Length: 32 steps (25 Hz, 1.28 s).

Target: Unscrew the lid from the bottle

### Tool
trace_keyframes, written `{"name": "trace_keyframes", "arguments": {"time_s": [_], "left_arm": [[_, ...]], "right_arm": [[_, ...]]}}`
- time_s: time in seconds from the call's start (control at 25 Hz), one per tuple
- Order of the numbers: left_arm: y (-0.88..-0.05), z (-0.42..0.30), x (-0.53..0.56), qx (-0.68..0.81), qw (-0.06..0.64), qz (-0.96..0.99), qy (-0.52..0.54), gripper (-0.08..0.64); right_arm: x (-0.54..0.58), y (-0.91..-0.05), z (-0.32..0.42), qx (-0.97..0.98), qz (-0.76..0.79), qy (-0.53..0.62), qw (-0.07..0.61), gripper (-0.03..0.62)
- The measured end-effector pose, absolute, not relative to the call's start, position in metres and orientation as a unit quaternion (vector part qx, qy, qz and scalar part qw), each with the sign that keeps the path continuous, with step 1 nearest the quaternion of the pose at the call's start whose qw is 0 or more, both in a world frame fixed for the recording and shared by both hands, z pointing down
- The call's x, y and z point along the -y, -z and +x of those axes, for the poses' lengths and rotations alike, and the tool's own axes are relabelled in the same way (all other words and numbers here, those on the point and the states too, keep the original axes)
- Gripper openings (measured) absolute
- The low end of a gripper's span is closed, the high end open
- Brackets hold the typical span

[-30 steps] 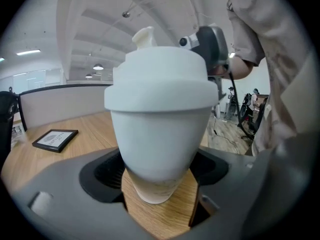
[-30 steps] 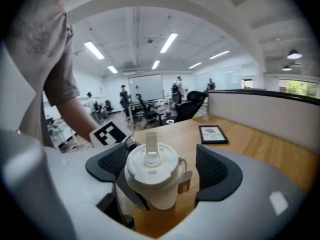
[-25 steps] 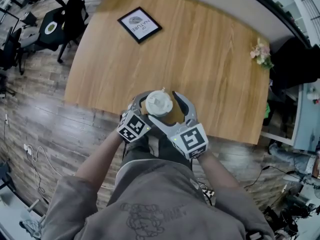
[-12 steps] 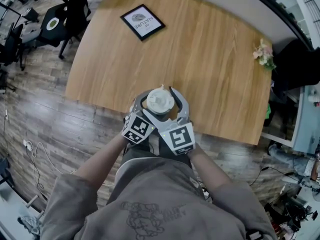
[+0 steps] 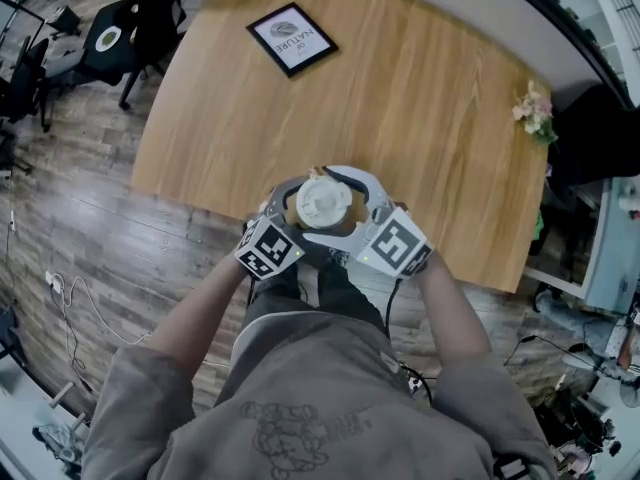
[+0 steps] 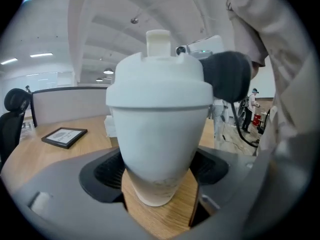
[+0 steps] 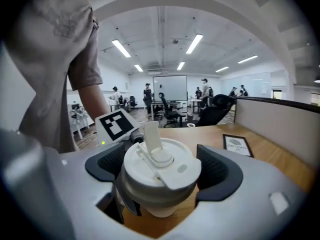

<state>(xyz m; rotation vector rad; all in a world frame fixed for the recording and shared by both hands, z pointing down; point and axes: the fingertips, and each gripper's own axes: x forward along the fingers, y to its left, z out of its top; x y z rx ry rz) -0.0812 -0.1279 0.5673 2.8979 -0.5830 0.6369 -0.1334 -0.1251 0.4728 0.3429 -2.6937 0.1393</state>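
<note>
A white bottle (image 5: pixel 323 201) stands near the front edge of the wooden table (image 5: pixel 420 108). Its tapered body (image 6: pixel 159 144) sits between the ribbed black pads (image 6: pixel 107 171) of my left gripper (image 6: pixel 159 173), which is shut on it low down. The domed white lid (image 7: pixel 161 170) has its flip spout cap (image 7: pixel 151 133) standing up. My right gripper (image 7: pixel 161 176) is shut on the lid, one pad (image 7: pixel 219 171) on each side. In the head view the left gripper (image 5: pixel 305 210) comes in from the lower left and the right gripper (image 5: pixel 335 204) from the right.
A black-framed picture (image 5: pixel 292 38) lies at the far left of the table and a small bunch of flowers (image 5: pixel 533 111) at its right edge. Office chairs (image 5: pixel 110 38) stand on the wood floor to the left. My body is close behind the table's front edge.
The right gripper has swung anticlockwise around the lid; its marker cube moved from below the bottle to its right. The left gripper and bottle have hardly moved.
</note>
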Motion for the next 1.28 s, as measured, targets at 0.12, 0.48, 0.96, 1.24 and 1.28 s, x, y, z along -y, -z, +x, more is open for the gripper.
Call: {"name": "trace_keyframes", "arguments": {"time_s": [0.12,0.48,0.96,1.24,1.28], "left_arm": [[-0.570,-0.084,0.126,0.162,0.056,0.961,-0.217,0.391],[-0.571,-0.086,0.124,0.146,0.049,0.959,-0.237,0.393],[-0.549,-0.117,0.113,0.175,0.073,0.944,-0.268,0.390],[-0.518,-0.146,0.112,0.204,0.072,0.932,-0.291,0.264],[-0.512,-0.150,0.111,0.209,0.073,0.931,-0.289,0.247]], "right_arm": [[0.122,-0.473,-0.138,0.974,0.065,-0.048,0.210,0.446],[0.120,-0.468,-0.137,0.973,0.076,-0.047,0.214,0.448],[0.124,-0.400,-0.133,0.978,0.129,-0.073,0.147,0.448],[0.138,-0.339,-0.125,0.976,0.184,-0.060,0.102,0.448],[0.140,-0.329,-0.123,0.975,0.191,-0.055,0.094,0.448]]}}
